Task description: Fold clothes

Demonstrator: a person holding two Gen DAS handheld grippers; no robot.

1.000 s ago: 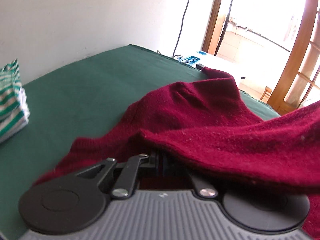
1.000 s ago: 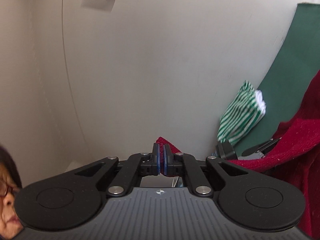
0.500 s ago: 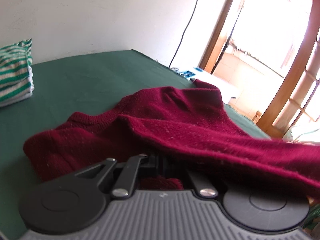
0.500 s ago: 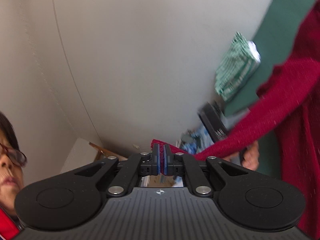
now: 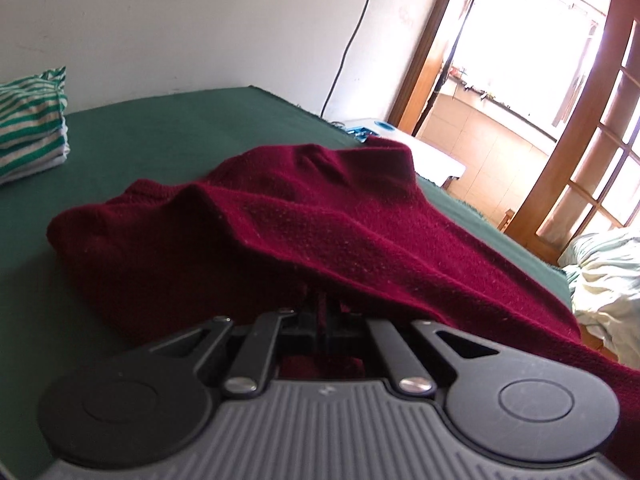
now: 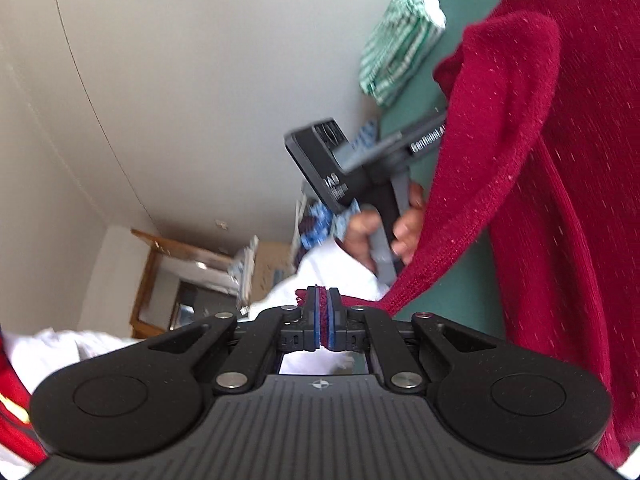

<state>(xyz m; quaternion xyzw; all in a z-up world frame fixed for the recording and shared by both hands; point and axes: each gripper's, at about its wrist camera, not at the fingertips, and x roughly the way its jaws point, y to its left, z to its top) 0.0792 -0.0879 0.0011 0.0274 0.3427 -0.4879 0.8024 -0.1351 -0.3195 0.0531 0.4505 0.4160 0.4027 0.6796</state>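
A dark red knitted sweater (image 5: 304, 216) lies bunched on the green table cover (image 5: 160, 132). Its near edge drapes over my left gripper (image 5: 320, 308), which is shut on the fabric, the fingertips mostly hidden under the knit. In the right wrist view, my right gripper (image 6: 324, 308) is shut on another edge of the sweater (image 6: 540, 160), red cloth pinched between its blue pads. From there the fabric stretches up to the right. A hand (image 6: 368, 232) holds the left gripper's grey handle (image 6: 360, 168) beside the sweater.
A folded green-and-white striped garment (image 5: 32, 124) sits at the far left of the cover, also seen as the striped garment (image 6: 400, 44) near the wall. A pale bundle of cloth (image 5: 604, 280) lies at the right. A white box (image 5: 400, 144) and wooden doorway (image 5: 560, 160) stand beyond.
The left view has slid along the table, with the sweater now piled further forward and its near edge over the fingers. The right gripper tilted downward, bringing the left gripper's handle and hand into view.
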